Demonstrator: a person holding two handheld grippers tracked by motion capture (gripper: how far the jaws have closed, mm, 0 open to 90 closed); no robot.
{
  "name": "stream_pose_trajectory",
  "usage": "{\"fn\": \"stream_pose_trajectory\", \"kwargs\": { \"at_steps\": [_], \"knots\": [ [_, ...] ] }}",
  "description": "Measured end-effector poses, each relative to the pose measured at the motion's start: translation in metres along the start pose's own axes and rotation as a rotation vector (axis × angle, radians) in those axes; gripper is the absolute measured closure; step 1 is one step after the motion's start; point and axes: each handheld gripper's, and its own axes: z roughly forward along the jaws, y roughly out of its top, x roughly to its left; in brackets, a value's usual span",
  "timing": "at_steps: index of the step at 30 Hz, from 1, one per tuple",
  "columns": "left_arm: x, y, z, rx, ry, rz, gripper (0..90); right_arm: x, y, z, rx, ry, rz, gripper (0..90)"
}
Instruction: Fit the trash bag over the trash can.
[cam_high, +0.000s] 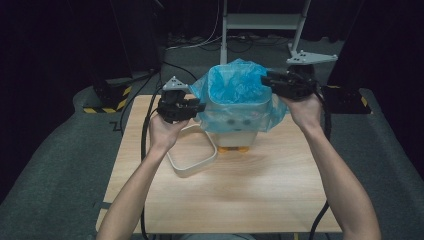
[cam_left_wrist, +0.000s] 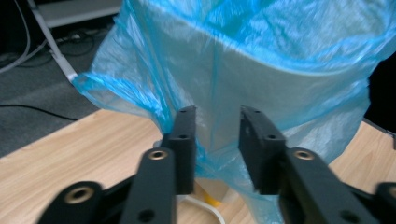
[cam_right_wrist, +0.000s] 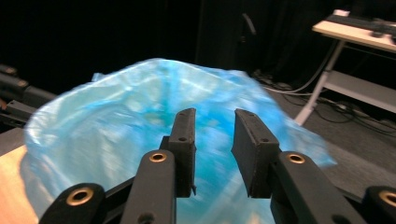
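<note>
Bin (cam_high: 235, 127) stands near the far edge of the table (cam_high: 260, 195), lined with a blue bag (cam_high: 237, 82) draped over its rim. Your left gripper (cam_high: 200, 106) sits at the bag's left side, your right gripper (cam_high: 265, 79) at its right rim; both have their jaws apart, pinching nothing. A white ring (cam_high: 192, 162) lies just left of the bin.

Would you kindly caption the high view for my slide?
Two handheld grippers flank a thin blue plastic bag lining a small white bin.

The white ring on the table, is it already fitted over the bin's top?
No, the white ring lies flat on the table beside the bin.
</note>
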Motion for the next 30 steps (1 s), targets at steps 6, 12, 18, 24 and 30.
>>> {"fn": "stream_pose_trajectory", "kwargs": {
  "at_steps": [6, 12, 18, 24, 30],
  "knots": [
    [0.0, 0.006, -0.015, -0.089, 0.014, -0.029, 47.7, 0.014, -0.005, 0.019, 0.041, 0.05, -0.007, 67.2],
    [-0.002, 0.015, -0.009, -0.135, 0.006, -0.035, 42.7, 0.03, -0.012, 0.024, 0.091, 0.083, -0.059, 66.7],
    [0.001, 0.019, 0.001, -0.139, 0.004, -0.055, 43.0, 0.028, -0.013, 0.025, 0.104, 0.09, -0.053, 60.3],
    [0.001, 0.023, 0.001, -0.155, 0.008, -0.061, 42.6, 0.01, 0.008, 0.015, 0.015, 0.035, -0.017, 60.6],
    [-0.003, 0.033, 0.007, -0.154, 0.023, -0.043, 42.4, -0.006, 0.015, 0.041, 0.058, -0.001, -0.009, 68.5]
  ]
}}
